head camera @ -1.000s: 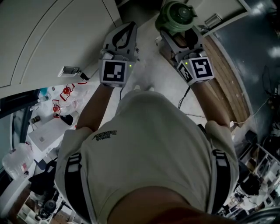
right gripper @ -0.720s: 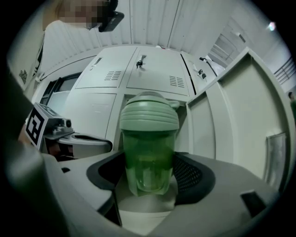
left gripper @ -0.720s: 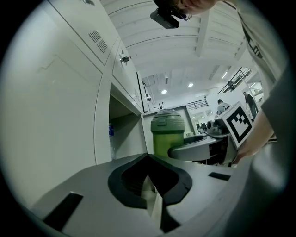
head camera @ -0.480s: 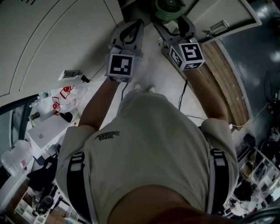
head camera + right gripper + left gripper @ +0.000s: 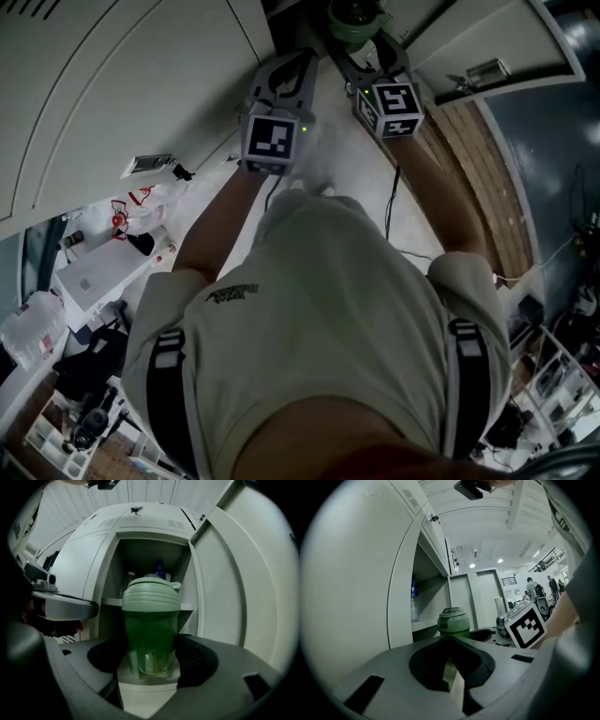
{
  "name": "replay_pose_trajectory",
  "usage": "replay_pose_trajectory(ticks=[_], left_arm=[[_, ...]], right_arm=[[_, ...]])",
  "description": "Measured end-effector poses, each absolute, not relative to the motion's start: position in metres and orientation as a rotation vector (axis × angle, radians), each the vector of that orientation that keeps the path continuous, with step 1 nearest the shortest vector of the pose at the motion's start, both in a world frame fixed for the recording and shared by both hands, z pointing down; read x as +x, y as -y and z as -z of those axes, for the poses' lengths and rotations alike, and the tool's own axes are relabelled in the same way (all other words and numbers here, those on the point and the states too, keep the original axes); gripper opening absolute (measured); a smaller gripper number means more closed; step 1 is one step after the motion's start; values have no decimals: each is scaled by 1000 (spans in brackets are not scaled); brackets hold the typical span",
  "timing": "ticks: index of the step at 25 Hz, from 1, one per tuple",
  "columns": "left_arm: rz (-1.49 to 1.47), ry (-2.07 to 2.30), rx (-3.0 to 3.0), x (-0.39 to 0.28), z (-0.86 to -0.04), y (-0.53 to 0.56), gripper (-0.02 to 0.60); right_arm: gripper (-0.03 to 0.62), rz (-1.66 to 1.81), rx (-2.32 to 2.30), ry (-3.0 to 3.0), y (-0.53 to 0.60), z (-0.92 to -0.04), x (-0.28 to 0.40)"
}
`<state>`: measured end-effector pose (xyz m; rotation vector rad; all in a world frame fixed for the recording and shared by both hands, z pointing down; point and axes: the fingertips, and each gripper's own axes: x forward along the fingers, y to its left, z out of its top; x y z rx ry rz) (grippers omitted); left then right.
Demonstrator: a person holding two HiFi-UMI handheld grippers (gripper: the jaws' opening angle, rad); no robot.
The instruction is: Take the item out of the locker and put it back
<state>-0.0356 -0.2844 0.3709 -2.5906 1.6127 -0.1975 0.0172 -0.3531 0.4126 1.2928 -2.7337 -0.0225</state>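
Closest to us, the right gripper [image 5: 151, 656] has its jaws spread wide and clamped on the lower body of a green translucent plastic bottle [image 5: 151, 634]. The bottle's pale green ribbed lid [image 5: 151, 597] rises above the jaws. The bottle stands upright, its long axis vertical and its base seated between the pads, so it is already in hand and out in the open air, not inside anything.

Just beside it, on its left, the left gripper [image 5: 449, 639] has its jaws closed together with nothing between them. It is near the bottle but not touching it, so the right hand alone carries the load.

Straight ahead, beyond the bottle, the white metal locker [image 5: 140, 522] stands with its door [image 5: 234, 588] swung out to the right. The pale shelf [image 5: 187, 605] crosses behind the bottle at about lid level. We judge that the base now rides lower than that ledge, so the bottle must rise before it goes forward, unless the lower compartment is the goal.

Farthest back, a blue-capped clear bottle [image 5: 159, 566] stands on the shelf, and we judge it narrows the free spot.
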Motion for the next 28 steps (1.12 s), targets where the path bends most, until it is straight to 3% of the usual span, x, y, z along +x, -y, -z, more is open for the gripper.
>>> replay_pose_trajectory(ticks=[14,28], left_arm=[[241,-1633,-2645,-33,-416,293,15],[269,-1651,-2652,-34,-433,293,15]], right_arm=[[334,-51,1276,2649,393,-488,-4],[336,-102,1248,2678,418,-501,-24]])
